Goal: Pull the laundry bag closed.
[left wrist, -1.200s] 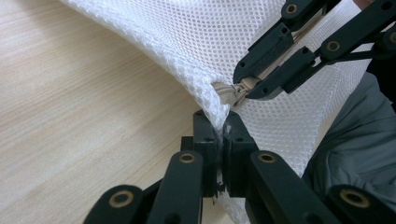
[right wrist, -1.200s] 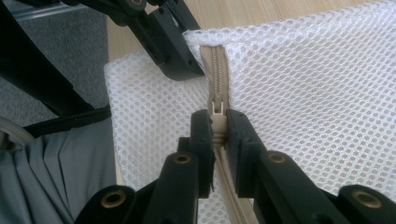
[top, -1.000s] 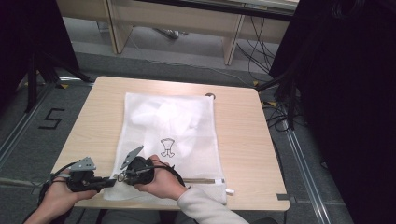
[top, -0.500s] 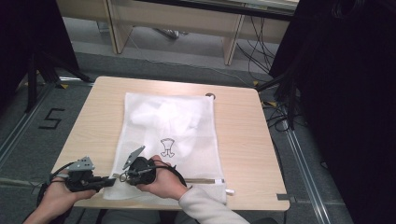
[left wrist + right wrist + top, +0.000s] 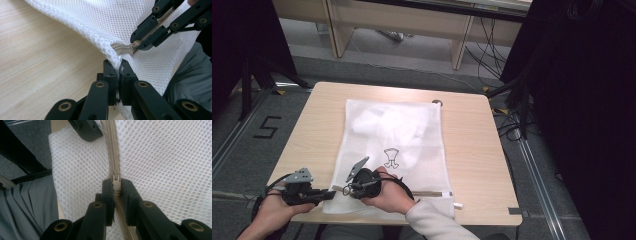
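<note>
Both pairs of jaws are closing on the white mesh bag (image 5: pixel 394 150). The right gripper (image 5: pixel 115 185) is pinching the zipper pull (image 5: pixel 115 179), its jaws nearly together on the beige zipper (image 5: pixel 112 147), which is running off toward 12 o'clock in its own view. The left gripper (image 5: pixel 117 72) is clamping a fold of mesh at the bag's near corner, jaws pressed almost shut, with the other gripper working at its 1 o'clock.

One risk here, I judge, is the small pull slipping out of the narrow jaws if the right hand (image 5: pixel 389 196) is tugging at an angle to the zipper line. Another is loose mesh bunching into the slider and jamming it, should the left grip be leaving the fabric slack.

The bag is lying flat across the middle of the wooden table (image 5: pixel 472 145), zipper edge toward 6 o'clock. It is looking thin and see-through, with something pale crumpled inside and a small dark printed figure (image 5: pixel 390 157) near its centre.
</note>
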Tool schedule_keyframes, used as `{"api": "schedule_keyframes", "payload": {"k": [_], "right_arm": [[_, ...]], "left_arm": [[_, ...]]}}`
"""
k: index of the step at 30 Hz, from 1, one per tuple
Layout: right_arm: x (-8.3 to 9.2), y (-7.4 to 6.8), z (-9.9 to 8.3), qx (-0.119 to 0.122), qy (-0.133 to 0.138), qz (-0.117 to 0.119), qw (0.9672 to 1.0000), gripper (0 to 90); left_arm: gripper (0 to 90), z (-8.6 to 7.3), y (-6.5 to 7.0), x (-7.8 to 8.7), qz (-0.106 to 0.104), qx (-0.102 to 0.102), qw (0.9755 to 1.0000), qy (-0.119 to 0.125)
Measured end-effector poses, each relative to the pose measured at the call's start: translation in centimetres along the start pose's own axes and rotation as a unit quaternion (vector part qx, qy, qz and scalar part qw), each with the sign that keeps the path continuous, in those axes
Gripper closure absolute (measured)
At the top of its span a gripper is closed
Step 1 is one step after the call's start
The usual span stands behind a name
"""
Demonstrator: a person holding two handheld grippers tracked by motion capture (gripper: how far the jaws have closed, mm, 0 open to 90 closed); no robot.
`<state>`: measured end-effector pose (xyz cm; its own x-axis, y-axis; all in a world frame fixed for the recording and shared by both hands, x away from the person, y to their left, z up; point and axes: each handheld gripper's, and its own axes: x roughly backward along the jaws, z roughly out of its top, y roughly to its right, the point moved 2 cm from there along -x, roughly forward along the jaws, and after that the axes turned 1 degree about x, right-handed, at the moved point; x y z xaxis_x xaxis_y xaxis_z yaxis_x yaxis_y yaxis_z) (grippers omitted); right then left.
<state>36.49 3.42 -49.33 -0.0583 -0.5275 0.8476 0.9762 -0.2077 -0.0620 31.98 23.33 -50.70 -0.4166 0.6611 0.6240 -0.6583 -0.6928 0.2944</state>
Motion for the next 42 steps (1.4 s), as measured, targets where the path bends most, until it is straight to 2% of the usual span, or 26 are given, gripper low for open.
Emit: {"api": "schedule_keyframes", "payload": {"k": [5,14,17,18,21,25,26,28,29,31,34,35,38,39,41,42], "right_arm": [[0.01,0.02,-0.01,0.0,-0.001,-0.009,1.0,82.4],[0.25,-0.07,-0.13,0.001,-0.005,-0.009,1.0,82.4],[0.26,-0.02,-0.2,0.004,-0.009,-0.012,0.9999,82.4],[0.3,-0.05,-0.31,-0.004,-0.009,-0.009,0.9999,82.4],[0.41,0.04,-0.36,0.002,-0.011,-0.007,0.9999,82.4],[0.49,-0.07,-0.37,-0.003,-0.013,-0.01,0.9999,82.4],[0.51,0.04,-0.39,0.003,-0.014,-0.012,0.9998,82.4],[0.49,0.08,-0.43,0.005,-0.011,-0.009,0.9999,82.4],[0.52,0.07,-0.48,0.003,-0.014,0.0,0.9999,82.4],[0.61,0.04,-0.6,-0.007,-0.013,-0.009,0.9998,82.4],[0.72,0.06,-0.6,-0.002,-0.017,-0.008,0.9998,82.4],[0.73,0.05,-0.61,-0.001,-0.018,-0.01,0.9998,82.5],[0.71,0.07,-0.64,0.0,-0.019,-0.008,0.9998,82.4],[0.67,0.0,-0.69,-0.008,-0.018,-0.006,0.9998,82.5],[0.75,0.06,-0.78,-0.004,-0.023,-0.007,0.9997,82.4],[0.67,0.01,-0.83,-0.013,-0.021,-0.01,0.9997,82.4]], "left_arm": [[85.4,0.02,0.02,0.0,0.0,-0.002,1.0,0.001],[85.4,-0.01,-0.02,0.0,-0.001,-0.002,1.0,-0.002],[85.3,-0.02,-0.05,-0.01,0.002,-0.002,1.0,0.0],[85.3,-0.05,-0.02,-0.13,0.003,-0.001,1.0,0.008],[85.3,-0.03,-0.03,-0.09,0.003,-0.001,1.0,0.006],[85.3,-0.04,0.0,-0.11,0.003,0.003,0.9999,0.01],[85.3,0.0,-0.09,0.05,0.001,-0.002,1.0,-0.002],[85.3,0.01,-0.09,0.04,0.001,-0.003,1.0,-0.002],[85.3,0.0,-0.09,0.04,0.001,-0.002,1.0,-0.002],[85.3,0.0,-0.06,0.01,0.001,0.001,1.0,0.001],[85.3,0.0,-0.09,0.01,0.002,-0.002,1.0,0.0],[85.3,-0.03,-0.01,-0.14,0.003,0.003,0.9999,0.012],[85.3,-0.01,-0.1,-0.01,0.001,0.001,1.0,0.001],[85.3,-0.02,-0.08,-0.02,0.001,0.001,1.0,0.001],[85.3,-0.03,-0.06,-0.03,0.004,0.002,1.0,0.002],[85.3,-0.06,-0.04,-0.13,0.005,0.004,0.9999,0.009]]}}
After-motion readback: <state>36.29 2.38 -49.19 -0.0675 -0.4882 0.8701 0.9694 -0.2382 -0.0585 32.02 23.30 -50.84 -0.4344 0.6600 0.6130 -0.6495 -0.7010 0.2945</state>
